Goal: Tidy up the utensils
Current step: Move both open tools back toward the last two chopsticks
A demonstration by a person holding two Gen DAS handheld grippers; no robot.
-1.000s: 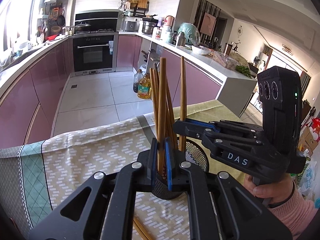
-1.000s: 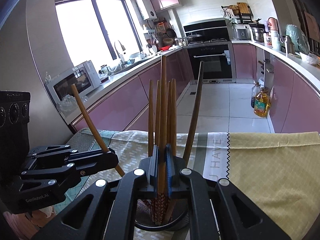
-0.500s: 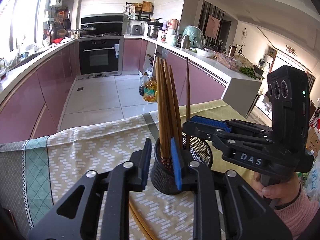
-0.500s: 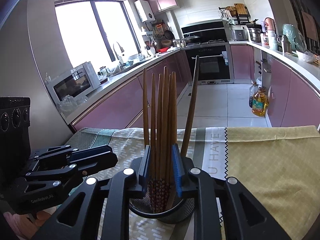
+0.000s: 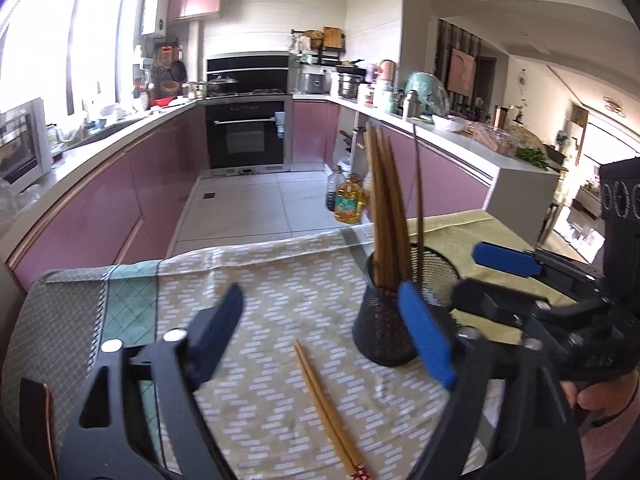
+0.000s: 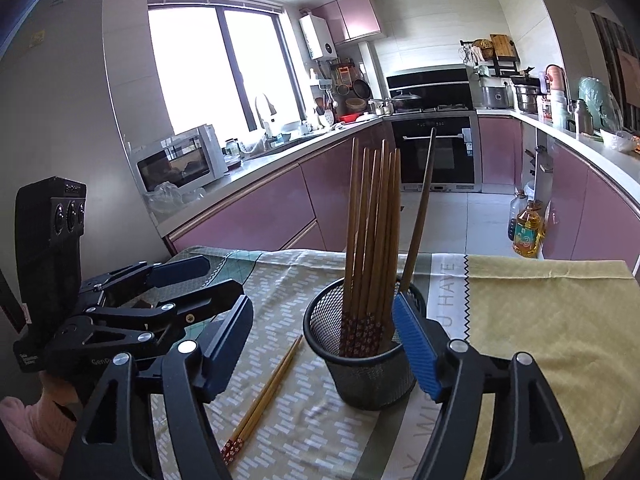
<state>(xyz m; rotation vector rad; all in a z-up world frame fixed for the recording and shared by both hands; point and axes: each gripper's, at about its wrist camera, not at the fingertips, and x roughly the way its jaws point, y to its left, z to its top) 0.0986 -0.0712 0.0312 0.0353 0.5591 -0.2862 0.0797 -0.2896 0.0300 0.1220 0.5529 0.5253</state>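
- Two chopsticks (image 6: 262, 394) lie as a pair on the cloth-covered desk (image 6: 540, 320), just beside the black mesh holder (image 6: 360, 364), on its left in the right wrist view.
- Inside the holder stands a bundle of chopsticks (image 6: 370, 232), upright and packed together, with one dark chopstick (image 6: 418, 216) leaning apart from them toward the holder's far right rim.
- Left tongs (image 5: 320, 320): jaws have just been opening and now stand spread wide, with nothing pinched; in their own view the loose pair lies on the cloth between and below the fingers, and the holder sits by the right finger.
- Right tongs (image 6: 324, 344): jaws have just been opening too, now spread with nothing pressed; the holder's near wall shows between the fingers.
- Step in hand, as I judge it: the release after dropping sticks into the holder, with the pair beside the holder left to collect.
- Next move likely calls for lowering one set of tongs to the pair, closing across both sticks near their middle, tilting them upright and easing them into the holder without tipping it.
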